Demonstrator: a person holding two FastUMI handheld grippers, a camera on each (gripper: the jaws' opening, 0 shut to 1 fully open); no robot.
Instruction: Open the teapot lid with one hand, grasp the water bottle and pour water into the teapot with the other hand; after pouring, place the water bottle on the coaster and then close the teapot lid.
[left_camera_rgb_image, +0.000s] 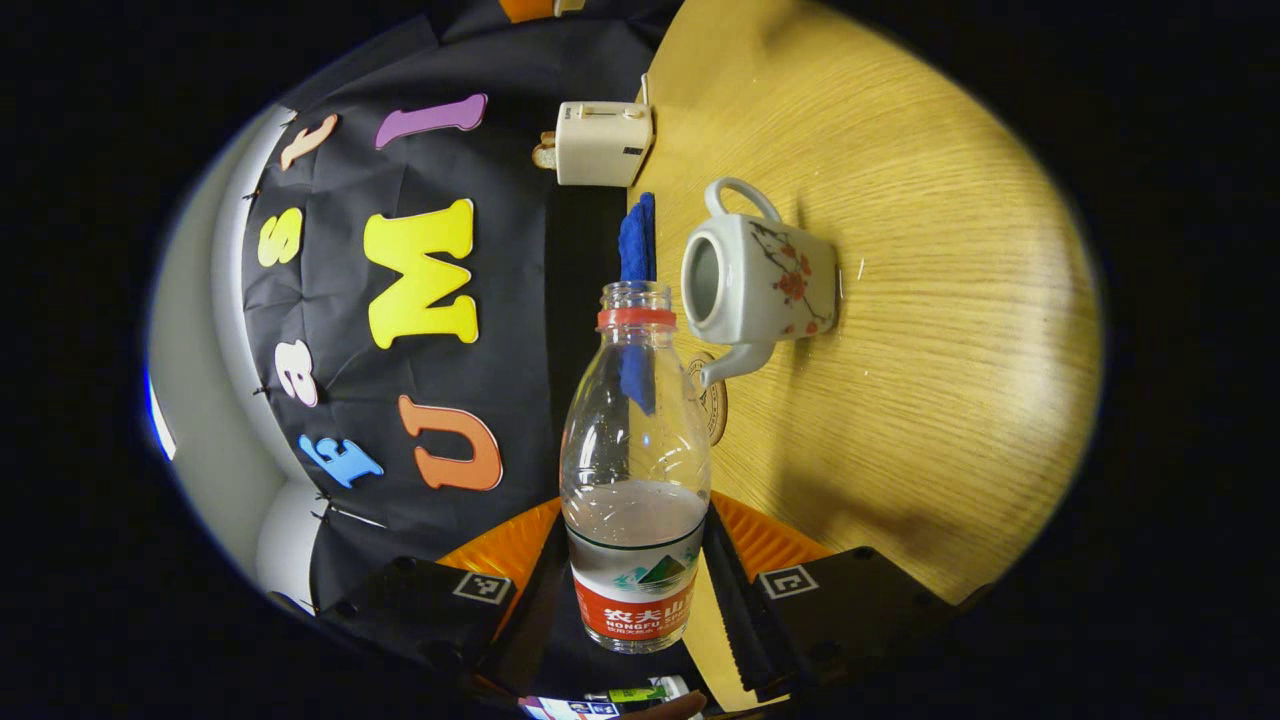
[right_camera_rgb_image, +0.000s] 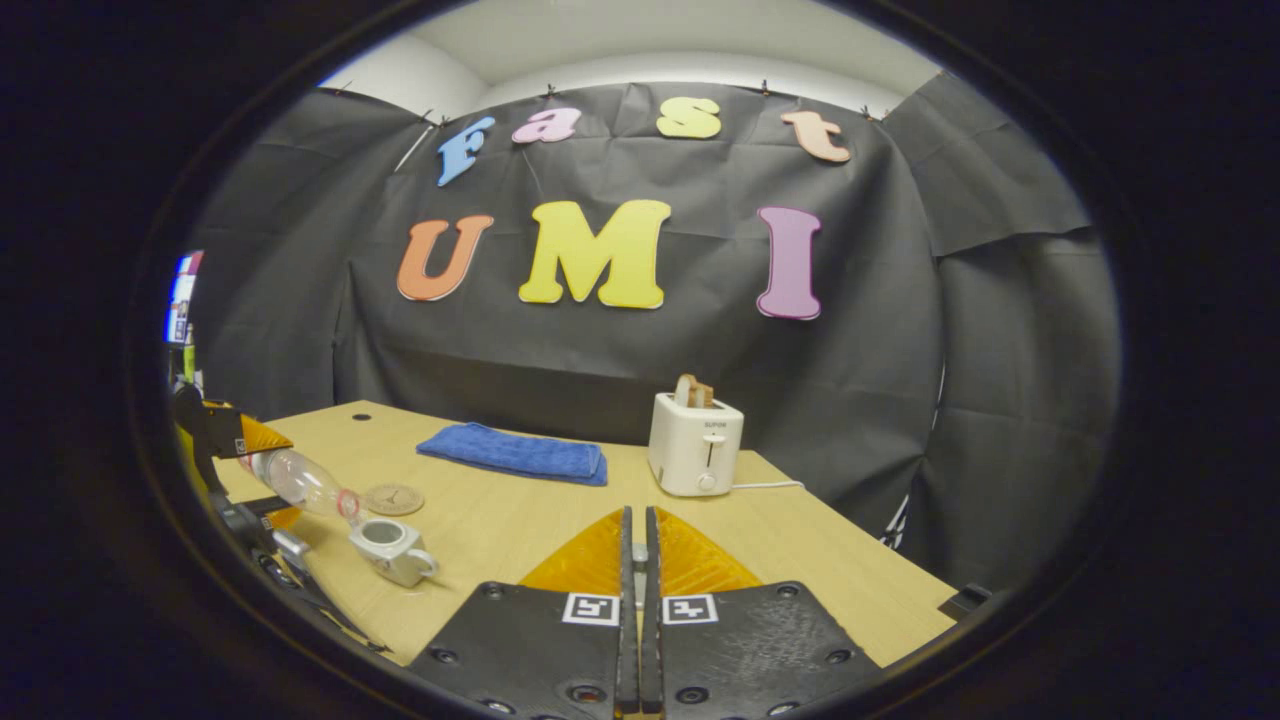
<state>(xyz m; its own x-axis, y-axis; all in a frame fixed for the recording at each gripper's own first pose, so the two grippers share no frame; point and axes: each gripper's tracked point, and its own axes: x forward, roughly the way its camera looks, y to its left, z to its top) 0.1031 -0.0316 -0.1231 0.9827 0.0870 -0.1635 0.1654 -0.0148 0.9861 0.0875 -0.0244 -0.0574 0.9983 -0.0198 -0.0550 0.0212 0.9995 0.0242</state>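
Note:
My left gripper is shut on the lower body of a clear water bottle with a red neck ring and no cap. Water sits in the bottle's lower part. In the right gripper view the bottle leans mouth-down toward the white flowered teapot, held by the left gripper. The teapot stands on the table with its top open. A round coaster lies just behind its spout. My right gripper hovers above the table, shut, with a small pale piece, apparently the lid's knob, pinched between its fingers.
A white toaster with bread in it stands at the back of the wooden table, its cord trailing right. A folded blue towel lies to the toaster's left. The coaster lies behind the teapot.

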